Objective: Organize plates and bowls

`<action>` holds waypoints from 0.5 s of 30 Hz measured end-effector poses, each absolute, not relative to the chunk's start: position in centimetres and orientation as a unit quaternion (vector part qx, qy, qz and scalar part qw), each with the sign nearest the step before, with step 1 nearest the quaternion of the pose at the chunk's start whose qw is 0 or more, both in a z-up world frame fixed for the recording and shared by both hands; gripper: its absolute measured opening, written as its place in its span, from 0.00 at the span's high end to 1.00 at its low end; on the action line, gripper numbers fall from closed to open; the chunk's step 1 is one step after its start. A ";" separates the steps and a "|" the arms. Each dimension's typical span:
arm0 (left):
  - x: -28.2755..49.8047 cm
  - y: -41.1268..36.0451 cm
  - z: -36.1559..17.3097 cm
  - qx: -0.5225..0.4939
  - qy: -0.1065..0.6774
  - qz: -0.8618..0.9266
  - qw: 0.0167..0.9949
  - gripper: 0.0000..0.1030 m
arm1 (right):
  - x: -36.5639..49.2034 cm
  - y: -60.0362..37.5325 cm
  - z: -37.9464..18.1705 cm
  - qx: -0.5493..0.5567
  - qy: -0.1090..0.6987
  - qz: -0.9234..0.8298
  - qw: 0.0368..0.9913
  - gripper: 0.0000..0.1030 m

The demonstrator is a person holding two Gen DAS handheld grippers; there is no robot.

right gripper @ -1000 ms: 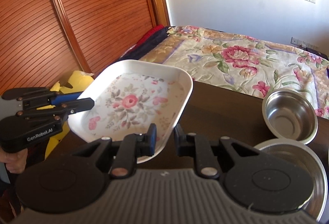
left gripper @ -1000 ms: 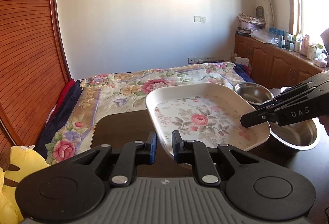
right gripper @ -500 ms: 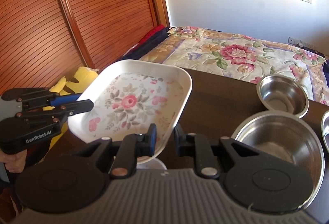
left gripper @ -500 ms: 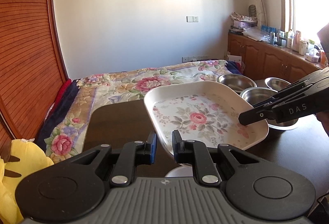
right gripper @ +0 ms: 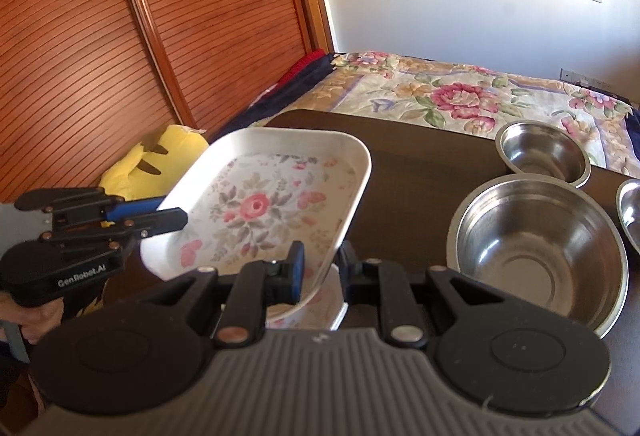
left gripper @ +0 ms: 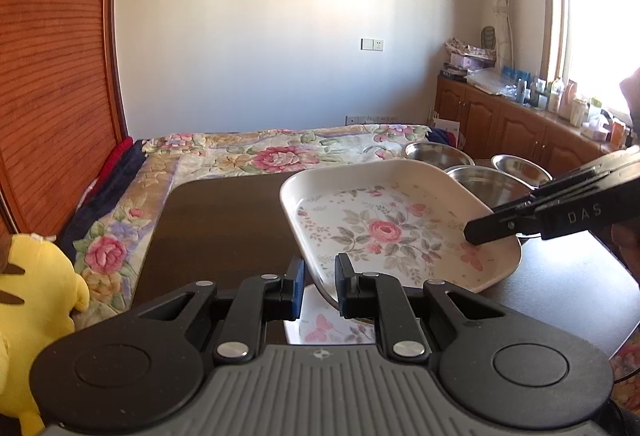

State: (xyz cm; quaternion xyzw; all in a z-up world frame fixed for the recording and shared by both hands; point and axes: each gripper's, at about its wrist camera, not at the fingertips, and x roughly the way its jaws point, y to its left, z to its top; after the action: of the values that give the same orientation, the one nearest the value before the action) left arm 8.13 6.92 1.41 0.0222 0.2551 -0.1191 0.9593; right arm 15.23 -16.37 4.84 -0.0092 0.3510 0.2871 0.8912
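Note:
A white floral plate is held in the air above the dark table. My left gripper is shut on its left rim; it also shows in the right wrist view. My right gripper is shut on its opposite rim; it also shows in the left wrist view. A second floral plate lies on the table right beneath. Three steel bowls stand to the right: a large one, a small one and a third at the edge.
A bed with a floral quilt lies beyond the table. A yellow plush toy sits at the left. A ribbed wooden wardrobe stands at the left. Cabinets with bottles line the right wall.
Both grippers have carried the floral plate back towards me, away from the steel bowls. A second floral plate has come into view beneath it.

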 end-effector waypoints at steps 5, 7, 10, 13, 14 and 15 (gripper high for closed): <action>7.2 7.0 0.3 0.020 0.259 -0.116 0.959 0.83 | 14.5 -16.2 4.2 -0.018 0.355 0.293 0.888 0.80; 6.9 7.1 0.0 0.020 0.261 -0.116 0.958 0.83 | 14.2 -16.2 3.6 -0.016 0.358 0.296 0.885 0.80; 6.5 7.1 -0.5 0.024 0.263 -0.114 0.958 0.83 | 13.9 -16.1 2.7 -0.018 0.363 0.299 0.883 0.80; 6.2 7.2 -1.0 0.023 0.267 -0.113 0.957 0.83 | 13.4 -16.1 2.0 -0.015 0.369 0.301 0.879 0.80; 6.0 7.2 -1.2 0.022 0.268 -0.113 0.957 0.83 | 13.3 -16.1 1.8 -0.014 0.370 0.302 0.878 0.80; 5.9 7.2 -1.3 0.022 0.269 -0.114 0.956 0.83 | 13.1 -16.1 1.7 -0.012 0.371 0.303 0.878 0.80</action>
State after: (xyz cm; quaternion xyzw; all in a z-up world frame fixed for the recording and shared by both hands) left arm 5.91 7.17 -1.28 0.0218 0.2689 -0.1135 0.9562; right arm 13.14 -16.11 1.71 -0.0125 0.3707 0.3028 0.8779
